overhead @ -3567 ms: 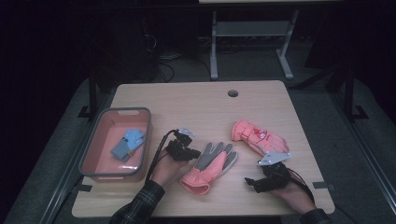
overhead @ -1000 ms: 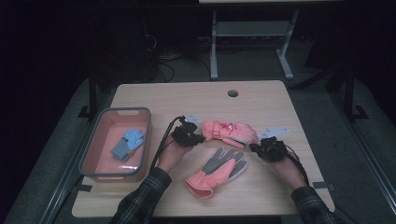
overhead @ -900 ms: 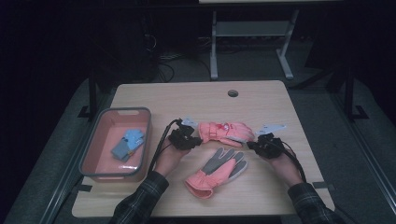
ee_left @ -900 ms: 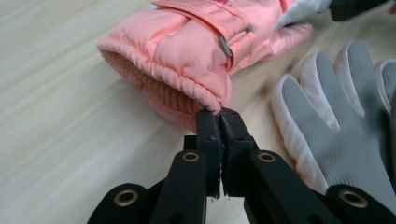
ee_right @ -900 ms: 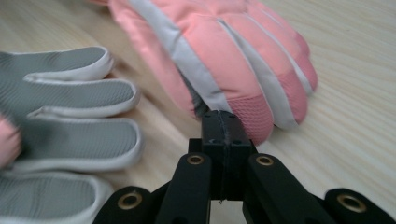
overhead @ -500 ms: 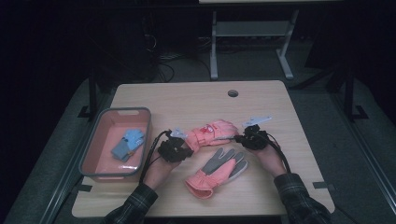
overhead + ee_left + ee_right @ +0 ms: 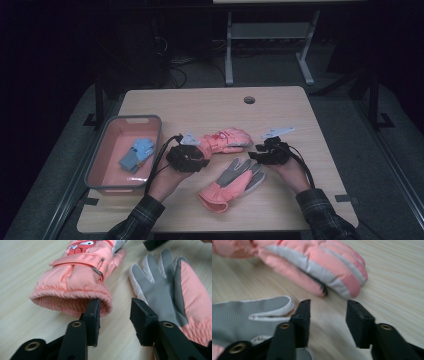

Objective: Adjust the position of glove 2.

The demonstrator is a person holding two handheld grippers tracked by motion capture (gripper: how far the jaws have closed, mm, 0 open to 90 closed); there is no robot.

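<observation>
From the high view, the left gripper (image 7: 192,152) and right gripper (image 7: 260,154) flank the upper pink glove (image 7: 224,141) — one at its cuff, one off its fingertips — likely to handle it from both ends; the palm-up glove (image 7: 231,183) lies just nearer the person. In the left gripper view, the jaws stand apart, empty, the cuff (image 7: 72,298) touching the left jaw's tip. In the right gripper view, the jaws gape with nothing between them — the glove's fingertips (image 7: 342,277) lie just ahead.
</observation>
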